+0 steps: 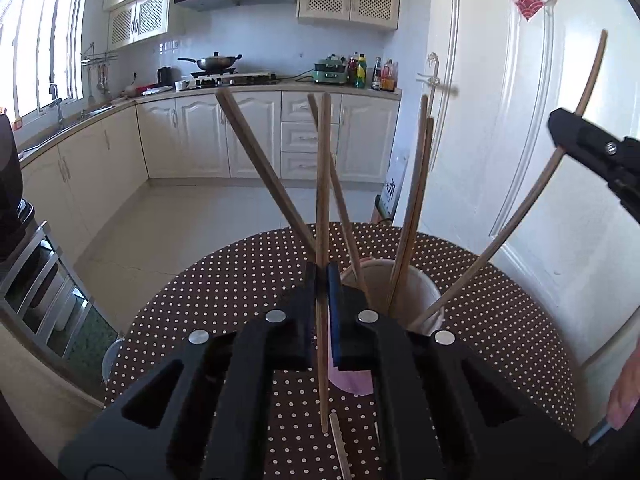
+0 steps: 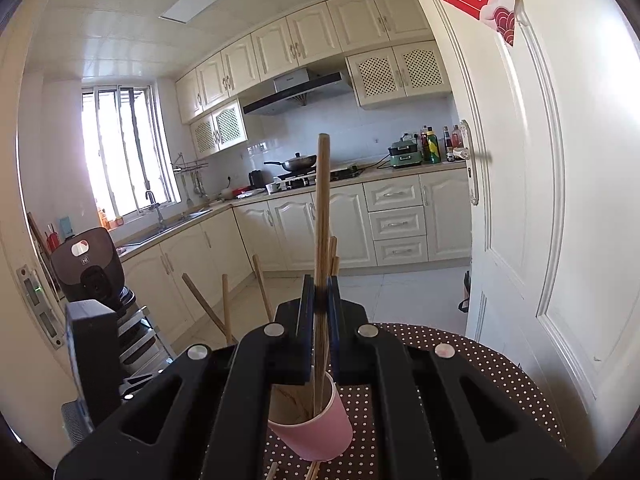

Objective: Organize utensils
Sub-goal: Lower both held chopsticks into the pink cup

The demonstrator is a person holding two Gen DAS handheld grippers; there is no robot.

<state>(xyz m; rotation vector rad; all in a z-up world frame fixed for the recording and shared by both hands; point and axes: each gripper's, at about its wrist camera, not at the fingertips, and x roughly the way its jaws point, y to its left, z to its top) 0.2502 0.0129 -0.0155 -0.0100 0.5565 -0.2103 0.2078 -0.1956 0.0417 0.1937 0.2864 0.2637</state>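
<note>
A pink paper cup (image 1: pixel 394 292) stands on the brown dotted table (image 1: pixel 224 280) with several wooden chopsticks leaning out of it. My left gripper (image 1: pixel 322 276) is shut on one upright chopstick (image 1: pixel 323 184) just in front of the cup, its lower tip close above the cloth. At the upper right, my right gripper (image 1: pixel 560 128) is shut on another chopstick (image 1: pixel 504 236) that slants down into the cup. In the right wrist view, the right gripper (image 2: pixel 321 294) pinches that chopstick (image 2: pixel 322 208), whose lower end is inside the pink cup (image 2: pixel 320 428).
Loose chopsticks lie on the cloth near me (image 1: pixel 340 448) (image 2: pixel 314 470). A white door (image 1: pixel 520 160) stands close behind the table on the right. A dark appliance (image 2: pixel 86 264) on a metal rack (image 1: pixel 40 280) is on the left. A hand (image 1: pixel 624 392) shows at the right edge.
</note>
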